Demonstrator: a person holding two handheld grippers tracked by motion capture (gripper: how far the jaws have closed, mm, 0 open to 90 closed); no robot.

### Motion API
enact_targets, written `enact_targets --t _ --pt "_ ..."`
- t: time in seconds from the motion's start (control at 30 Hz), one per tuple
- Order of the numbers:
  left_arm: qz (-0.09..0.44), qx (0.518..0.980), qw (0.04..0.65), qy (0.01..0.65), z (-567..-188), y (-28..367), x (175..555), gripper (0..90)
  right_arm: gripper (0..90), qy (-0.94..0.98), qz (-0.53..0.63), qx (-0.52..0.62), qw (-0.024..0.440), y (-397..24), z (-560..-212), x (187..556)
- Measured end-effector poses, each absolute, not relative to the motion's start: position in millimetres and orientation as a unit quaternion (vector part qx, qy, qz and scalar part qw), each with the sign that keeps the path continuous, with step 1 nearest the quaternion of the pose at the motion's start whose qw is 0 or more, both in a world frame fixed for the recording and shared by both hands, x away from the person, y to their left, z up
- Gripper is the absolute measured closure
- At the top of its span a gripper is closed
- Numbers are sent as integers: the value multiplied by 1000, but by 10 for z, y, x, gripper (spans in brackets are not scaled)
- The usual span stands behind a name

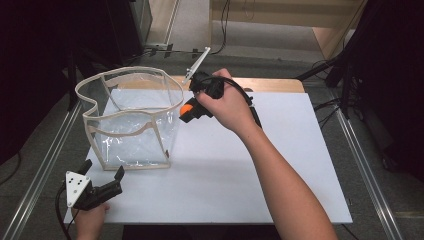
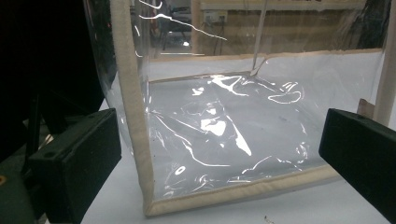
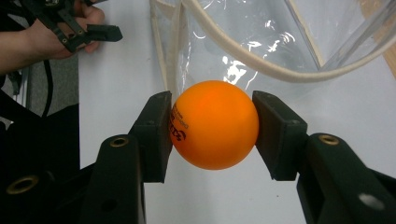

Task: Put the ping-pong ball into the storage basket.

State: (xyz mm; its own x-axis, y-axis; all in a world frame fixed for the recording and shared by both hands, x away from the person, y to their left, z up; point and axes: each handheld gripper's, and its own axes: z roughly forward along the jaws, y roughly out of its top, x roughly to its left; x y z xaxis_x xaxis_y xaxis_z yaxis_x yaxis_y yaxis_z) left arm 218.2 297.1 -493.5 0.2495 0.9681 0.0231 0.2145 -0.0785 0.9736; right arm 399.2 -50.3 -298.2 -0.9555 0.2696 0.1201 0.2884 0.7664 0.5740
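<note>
Two tongs are at work around a clear plastic bag with cream fabric edging, which stands open-topped on the white tabletop and serves as the landmark. The right tongs hang just beside the bag's right upper rim, clamped on an orange ball; in the right gripper view the ball sits squarely between the two black pads, pressed from both sides, with small dark print on its left flank, and the bag's curved rim runs just beyond it. The ball is outside the bag, level with the rim and above the tabletop, not touching the plastic as far as can be seen. The left tongs rest low near the bag's front left bottom corner, jaws spread wide and gripping nothing; in the left gripper view the bag's seamed corner stands between the two pads without either one touching it. A hand holds each tool, the right forearm reaching across the tabletop from the bag's right.
</note>
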Motion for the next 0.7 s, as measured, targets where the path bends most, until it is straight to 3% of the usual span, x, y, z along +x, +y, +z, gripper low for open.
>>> enact_targets --t 0.7 --pt "387 623 488 474 -4934 2977 2184 0 479 -939 -311 -143 12 -376 -2805 4102"
